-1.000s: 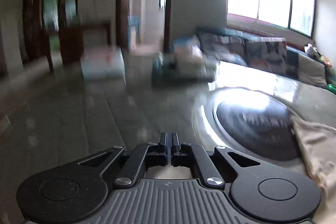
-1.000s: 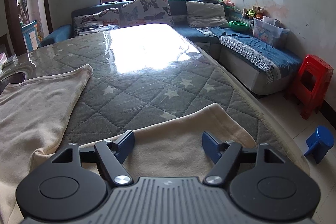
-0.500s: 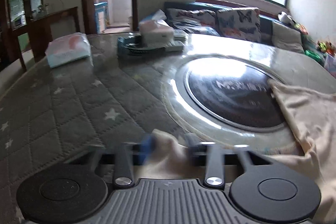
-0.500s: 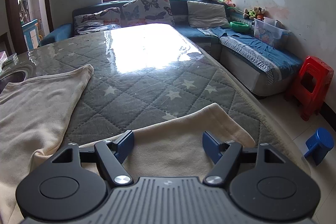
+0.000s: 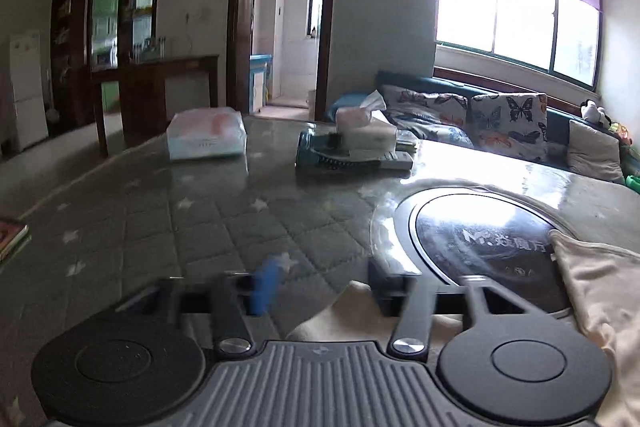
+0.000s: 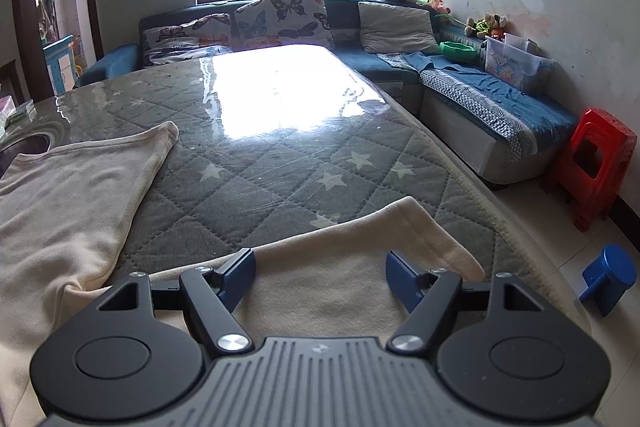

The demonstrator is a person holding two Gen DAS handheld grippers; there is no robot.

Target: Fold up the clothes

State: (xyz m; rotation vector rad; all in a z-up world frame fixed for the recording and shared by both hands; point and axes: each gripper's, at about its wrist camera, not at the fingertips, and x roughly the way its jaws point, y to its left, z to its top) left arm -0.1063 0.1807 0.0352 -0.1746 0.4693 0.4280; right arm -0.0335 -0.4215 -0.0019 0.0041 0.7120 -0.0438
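Observation:
A cream garment [image 6: 72,195] lies spread on the quilted, glass-topped table [image 6: 280,155]. In the right wrist view my right gripper [image 6: 320,277] stands open just above one cream sleeve [image 6: 360,255] near the table's right edge, the cloth between its blue pads. In the left wrist view my left gripper [image 5: 324,291] is open and blurred, with a cream corner of the garment [image 5: 352,311] poking up between its fingers; more of the cloth [image 5: 600,291] lies at the right.
A round black cooktop [image 5: 480,239] is set in the table beside the cloth. Tissue packs [image 5: 206,139] and a tissue box [image 5: 364,131] sit at the far side. A sofa [image 6: 480,95], red stool [image 6: 600,163] and blue stool [image 6: 608,279] stand beyond the right edge.
My left gripper went from shut to wide open and swung about over the garment's corner. The right gripper stayed open and still above the sleeve.

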